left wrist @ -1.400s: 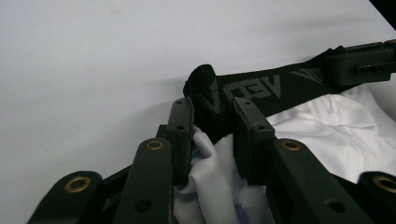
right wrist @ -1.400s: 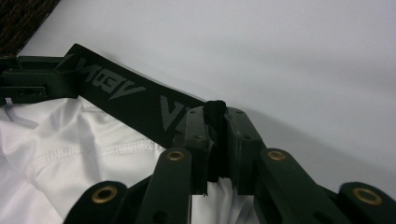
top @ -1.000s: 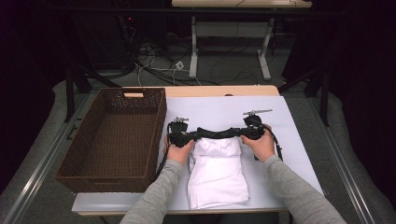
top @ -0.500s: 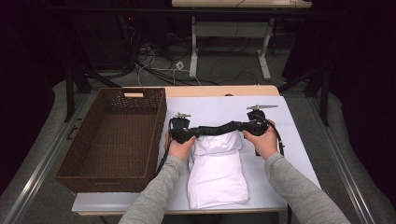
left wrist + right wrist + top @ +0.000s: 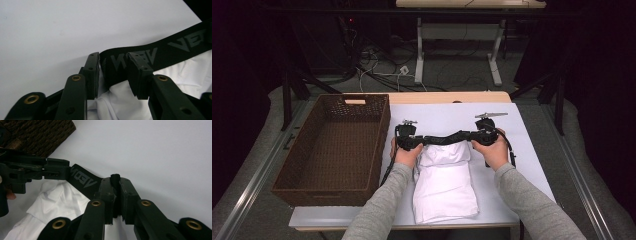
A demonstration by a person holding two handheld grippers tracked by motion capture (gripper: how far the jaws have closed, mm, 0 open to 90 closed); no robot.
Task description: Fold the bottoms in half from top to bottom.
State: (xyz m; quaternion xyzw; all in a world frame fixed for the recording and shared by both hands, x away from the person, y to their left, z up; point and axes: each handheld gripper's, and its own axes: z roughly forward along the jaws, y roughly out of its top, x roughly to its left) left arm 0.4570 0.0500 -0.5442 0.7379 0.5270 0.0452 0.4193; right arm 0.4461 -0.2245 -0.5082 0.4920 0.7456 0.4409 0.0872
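A folded white garment [image 5: 444, 187] with a black lettered waistband [image 5: 444, 138] lies on the white table [image 5: 447, 117]. The band is stretched between my two grippers at the garment's far end. My left gripper [image 5: 115, 72] stands at the band's left end. Its jaws have just been opening, and the waistband [image 5: 160, 51] passes between them with a gap at each pad [image 5: 138, 75]. From above, the left gripper [image 5: 414, 141] sits close to the basket. My right gripper [image 5: 115, 195] is shut on the waistband [image 5: 85, 181] at the band's right end; the high view has it as right gripper [image 5: 474, 136].
A large brown wicker basket [image 5: 384, 125] stands against the table's left side, close to my left hand. Bare white table lies beyond and to the right of the garment. The left gripper [image 5: 56, 172] and the basket corner [image 5: 37, 135] appear in the right gripper view.
My left hand has edged slightly away from me along the band's end. The right hand and the garment have stayed where they were.
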